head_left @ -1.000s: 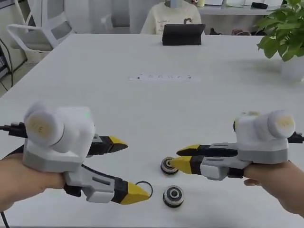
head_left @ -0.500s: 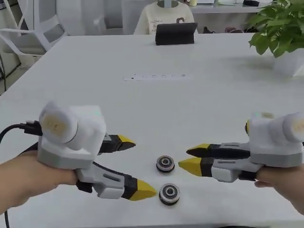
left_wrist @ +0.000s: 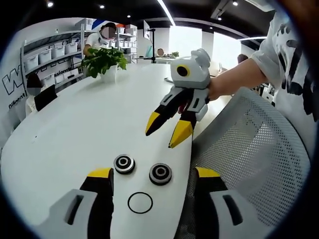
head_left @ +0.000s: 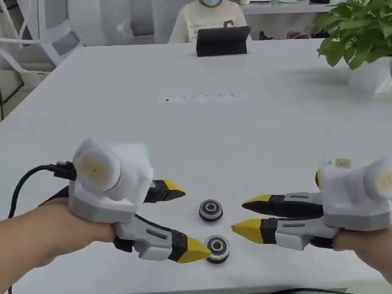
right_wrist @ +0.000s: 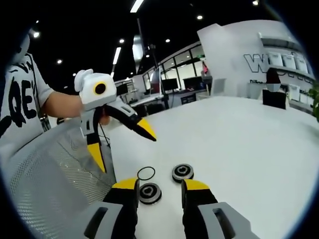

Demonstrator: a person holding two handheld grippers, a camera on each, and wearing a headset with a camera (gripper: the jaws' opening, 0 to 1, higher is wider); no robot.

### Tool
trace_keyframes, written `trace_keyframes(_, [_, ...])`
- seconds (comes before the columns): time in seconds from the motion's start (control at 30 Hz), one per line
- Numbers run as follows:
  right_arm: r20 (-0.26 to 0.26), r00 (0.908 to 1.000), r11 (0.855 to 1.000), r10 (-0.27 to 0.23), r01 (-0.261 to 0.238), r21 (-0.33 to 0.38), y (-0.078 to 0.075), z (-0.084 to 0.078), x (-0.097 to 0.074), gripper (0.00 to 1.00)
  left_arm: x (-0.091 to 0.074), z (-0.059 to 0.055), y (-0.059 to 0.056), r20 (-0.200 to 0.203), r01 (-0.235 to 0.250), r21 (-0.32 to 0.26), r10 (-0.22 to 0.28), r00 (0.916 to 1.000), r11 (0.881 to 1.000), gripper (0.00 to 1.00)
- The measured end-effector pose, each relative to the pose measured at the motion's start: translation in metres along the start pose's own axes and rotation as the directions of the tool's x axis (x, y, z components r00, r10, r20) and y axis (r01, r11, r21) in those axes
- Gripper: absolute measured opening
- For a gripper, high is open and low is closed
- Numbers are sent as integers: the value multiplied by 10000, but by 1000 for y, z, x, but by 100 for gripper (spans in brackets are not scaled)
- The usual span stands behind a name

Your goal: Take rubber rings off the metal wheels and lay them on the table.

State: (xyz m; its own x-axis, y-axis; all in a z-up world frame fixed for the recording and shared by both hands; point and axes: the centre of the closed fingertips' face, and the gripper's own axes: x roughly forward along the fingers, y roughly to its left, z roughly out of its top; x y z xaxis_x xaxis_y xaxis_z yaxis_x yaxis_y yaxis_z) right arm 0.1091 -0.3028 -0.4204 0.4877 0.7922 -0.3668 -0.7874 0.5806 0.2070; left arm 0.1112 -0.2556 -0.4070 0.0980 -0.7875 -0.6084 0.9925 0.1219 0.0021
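Note:
Two small metal wheels lie near the table's front edge, the far wheel (head_left: 211,209) and the near wheel (head_left: 217,246). In the left gripper view they sit side by side (left_wrist: 124,163) (left_wrist: 160,173). A loose black rubber ring (left_wrist: 140,202) lies flat on the table between my left jaws, also ring (right_wrist: 145,173). My left gripper (head_left: 187,219) is open, its lower tip touching or just beside the near wheel and covering the ring in the head view. My right gripper (head_left: 247,214) is open with a narrower gap, pointing at the wheels from the right, a little apart from them.
A white power strip (head_left: 199,97) lies mid-table. At the far end are a dark tablet (head_left: 222,41) and a seated person. A potted plant (head_left: 358,37) stands far right. A mesh chair (left_wrist: 249,144) is at the near edge. A black cable (head_left: 24,184) trails from the left gripper.
My left gripper has moved right, so its lower jaw now covers the ring and reaches the near wheel. My right gripper has drawn back from the far wheel.

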Motion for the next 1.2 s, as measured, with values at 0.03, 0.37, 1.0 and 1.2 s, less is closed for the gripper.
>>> trace_keyframes(0.03, [-82,10000,10000,34,-34,-66,1,-3,0,32,2,-1,-1,-50,43,23,-43,10000,10000,61])
trace_keyframes(0.37, [-725,9968,9971,346,-394,-655,7,-26,7,30,15,-8,-5,-321,277,142,-273,9991,9995,55])
trace_keyframes(1.0, [-1401,9877,9894,690,-858,-1175,13,-47,22,26,31,-24,-12,-701,590,-60,-592,9958,9982,31])
trace_keyframes(1.2, [-1465,9864,9880,751,-935,-1232,14,-49,25,25,36,-28,-11,-761,569,-197,-583,9954,9982,25])
